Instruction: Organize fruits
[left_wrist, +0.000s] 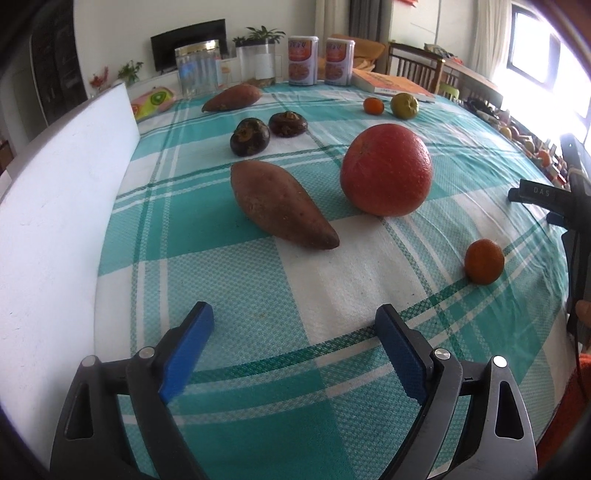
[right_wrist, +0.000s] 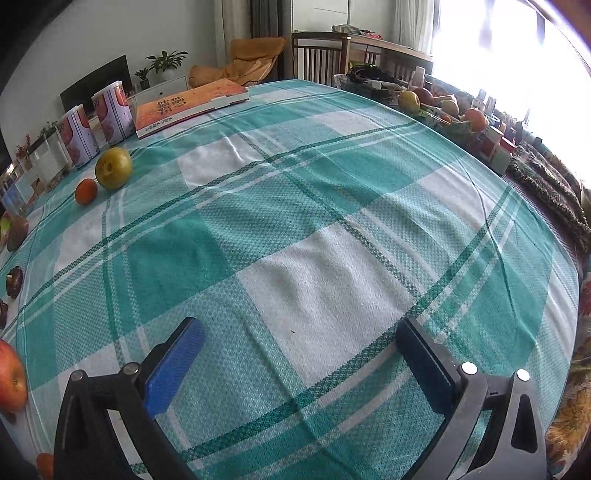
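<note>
In the left wrist view a large red-orange fruit (left_wrist: 386, 169) and a sweet potato (left_wrist: 280, 203) lie on the green checked tablecloth (left_wrist: 258, 280), ahead of my open, empty left gripper (left_wrist: 295, 317). A small tangerine (left_wrist: 484, 261) lies to the right. Two dark round fruits (left_wrist: 267, 131), a second sweet potato (left_wrist: 232, 97), another tangerine (left_wrist: 373, 105) and a green fruit (left_wrist: 404, 105) lie farther back. My right gripper (right_wrist: 299, 332) is open and empty over bare cloth; the green fruit (right_wrist: 113, 168) and tangerine (right_wrist: 86, 191) show far left.
A white foam board (left_wrist: 55, 229) stands along the left edge. Two cans (left_wrist: 319, 61), a clear jar (left_wrist: 195, 68) and an orange book (left_wrist: 391, 84) stand at the back. A basket of fruit (right_wrist: 443, 110) sits at the right edge. The right tool (left_wrist: 569, 206) shows at the right.
</note>
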